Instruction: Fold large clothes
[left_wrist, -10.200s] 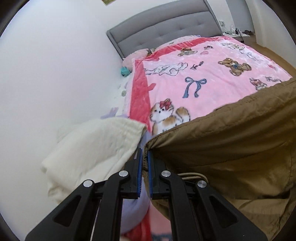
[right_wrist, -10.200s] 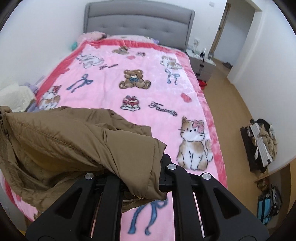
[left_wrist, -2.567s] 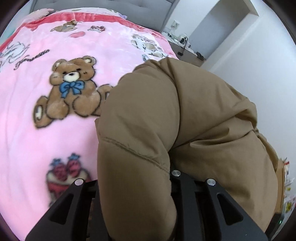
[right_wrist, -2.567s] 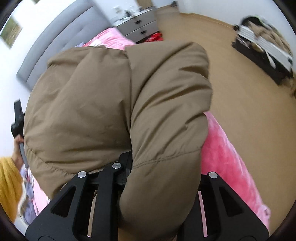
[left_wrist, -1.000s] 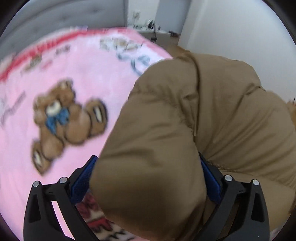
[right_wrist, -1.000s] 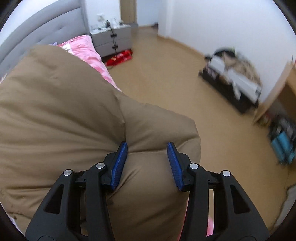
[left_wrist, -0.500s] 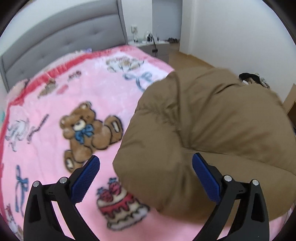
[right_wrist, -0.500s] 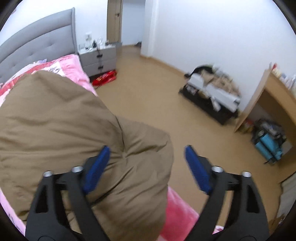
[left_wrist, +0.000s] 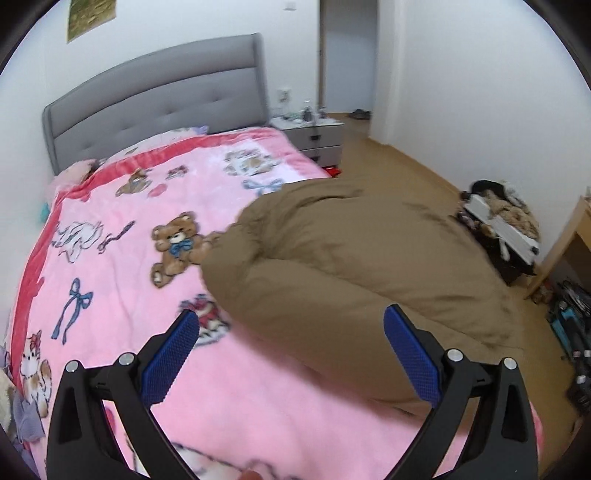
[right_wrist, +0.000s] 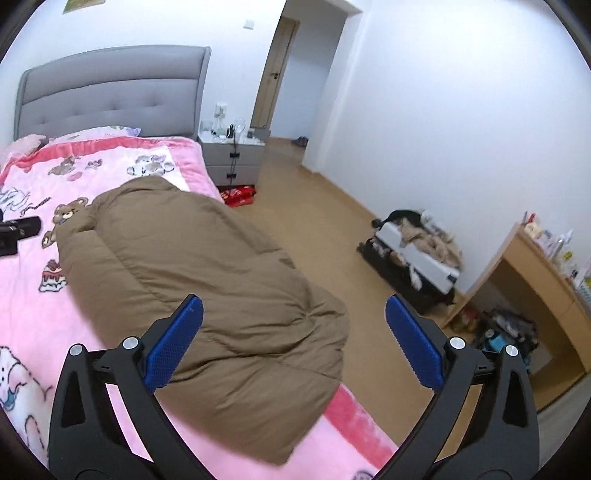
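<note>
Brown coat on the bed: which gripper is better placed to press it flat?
Right, marginally. The brown coat lies partly between the right gripper's opening jaws, its near end close below. The left gripper, jaws wide, mostly overlooks the pink blanket.

A bed (left_wrist: 155, 110) with a grey tufted headboard carries a pink blanket (left_wrist: 110, 258) printed with bears, bows and cats, bordered in red. On the blanket, towards the side nearest the wooden floor (right_wrist: 314, 221), lies a bulky brown padded coat (right_wrist: 207, 288), folded into a thick bundle and reaching the bed's edge. At the head end lie what look like pink pillows (left_wrist: 74, 170), too blurred to be sure. A grey nightstand (right_wrist: 231, 162) stands just beside the bed
</note>
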